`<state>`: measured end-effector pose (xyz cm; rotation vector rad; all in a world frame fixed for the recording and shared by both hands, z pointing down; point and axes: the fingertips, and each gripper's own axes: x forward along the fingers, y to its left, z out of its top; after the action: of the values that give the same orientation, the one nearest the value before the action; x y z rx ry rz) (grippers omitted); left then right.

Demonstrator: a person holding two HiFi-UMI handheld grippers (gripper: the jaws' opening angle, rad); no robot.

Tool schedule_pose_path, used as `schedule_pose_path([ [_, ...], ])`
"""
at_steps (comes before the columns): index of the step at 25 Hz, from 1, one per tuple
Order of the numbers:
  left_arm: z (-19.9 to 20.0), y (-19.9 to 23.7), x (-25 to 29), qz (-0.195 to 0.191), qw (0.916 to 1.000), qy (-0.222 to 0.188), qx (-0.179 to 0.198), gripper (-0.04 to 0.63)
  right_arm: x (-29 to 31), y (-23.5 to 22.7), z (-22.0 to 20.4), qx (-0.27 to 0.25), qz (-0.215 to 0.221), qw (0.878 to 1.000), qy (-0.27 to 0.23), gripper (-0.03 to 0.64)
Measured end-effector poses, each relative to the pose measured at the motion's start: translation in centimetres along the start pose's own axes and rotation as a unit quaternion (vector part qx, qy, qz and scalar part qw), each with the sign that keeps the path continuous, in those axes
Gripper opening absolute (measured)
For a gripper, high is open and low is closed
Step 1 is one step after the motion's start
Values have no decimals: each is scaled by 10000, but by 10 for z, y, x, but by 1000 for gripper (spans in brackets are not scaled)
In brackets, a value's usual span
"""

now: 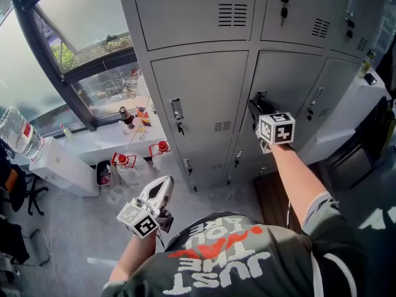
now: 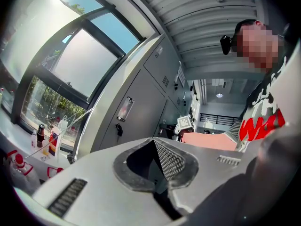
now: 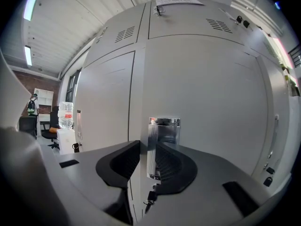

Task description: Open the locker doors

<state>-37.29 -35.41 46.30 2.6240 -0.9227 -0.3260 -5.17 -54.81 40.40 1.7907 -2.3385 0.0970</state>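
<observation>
From above, the grey lockers (image 1: 204,17) fill the wall at twelve o'clock, and every door I can see is shut. The right gripper (image 1: 257,107) is stretched out to about one o'clock, at the left edge of the middle door (image 1: 291,79). The left gripper (image 1: 167,179) hangs back near the person's waist at seven o'clock, pointing at nothing in particular. Bottles (image 1: 127,117) stand on the sill at ten o'clock.

In the left gripper view, the left gripper (image 2: 153,141) has its jaws clenched tip to tip with nothing in them. Beyond them the neighbouring door (image 2: 141,102) is shut as well.

In the right gripper view, the right gripper (image 3: 149,144) straddles the chrome handle (image 3: 163,135) of that middle door. The right pad lies against the handle, and a thin sliver of door shows between the metal and the left pad. I'd say the grasp isn't quite made. A key (image 3: 150,199) hangs in the lock at six o'clock, just under the handle.

The step in hand looks like taking hold of the first door. Next, I reckon, the jaws must pinch the handle firmly. Then comes a pull straight back towards the person, following the door's arc so the pads don't slip off the smooth chrome.
</observation>
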Motion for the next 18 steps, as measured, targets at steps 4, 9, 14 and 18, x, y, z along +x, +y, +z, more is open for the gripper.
schedule_pose_path([
  [4, -1, -1, -3, -43, 10000, -12, -26, 2, -4, 1, -1, -47, -221, 9997, 104, 118],
  [9, -2, 3, -8, -34, 10000, -34, -43, 2, -7, 0, -1, 39, -468, 9986, 222, 118],
  [14, 0, 0, -7, -98, 9999, -56, -128, 2, -12, 0, -5, 65, -471, 9987, 199, 118],
  [18, -2, 0, -5, -103, 9999, -9, -78, 2, -22, 3, -6, 76, -325, 9993, 173, 118],
])
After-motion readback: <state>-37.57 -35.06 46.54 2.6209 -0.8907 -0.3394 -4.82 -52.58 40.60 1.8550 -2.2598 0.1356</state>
